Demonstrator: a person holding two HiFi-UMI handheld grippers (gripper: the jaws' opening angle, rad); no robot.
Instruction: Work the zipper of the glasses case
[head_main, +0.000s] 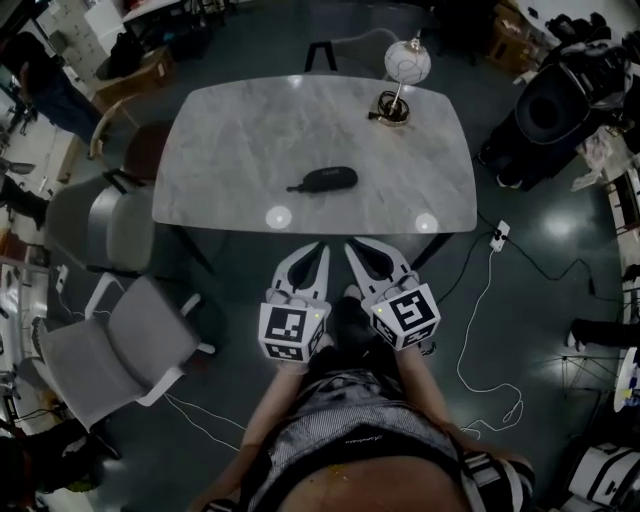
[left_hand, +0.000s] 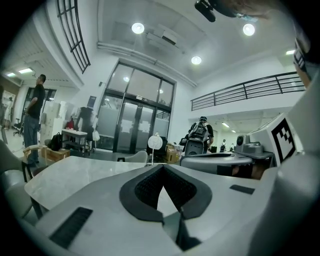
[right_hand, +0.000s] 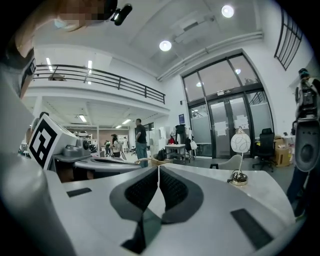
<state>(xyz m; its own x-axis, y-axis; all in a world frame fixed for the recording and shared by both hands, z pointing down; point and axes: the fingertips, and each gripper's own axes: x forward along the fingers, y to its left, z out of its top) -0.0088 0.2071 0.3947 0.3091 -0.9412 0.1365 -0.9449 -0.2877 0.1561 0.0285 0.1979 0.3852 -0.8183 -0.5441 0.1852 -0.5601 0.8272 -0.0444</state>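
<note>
"On the tabletop (head_main: 250, 120), at twelve o'clock from me, sits the glasses case (head_main: 325, 179), well apart from both tools."

"And the tools?"

"Left tool (head_main: 318, 250) pressed together, right tool (head_main: 353, 250) the same, nothing between either. Both hang short of the near edge."

"Your plan?"

"Spread them before I reach. One pins the body, the other nips that little tab at the case's nine o'clock end, likely the pull. Then I draw along the seam, never upward."
</note>
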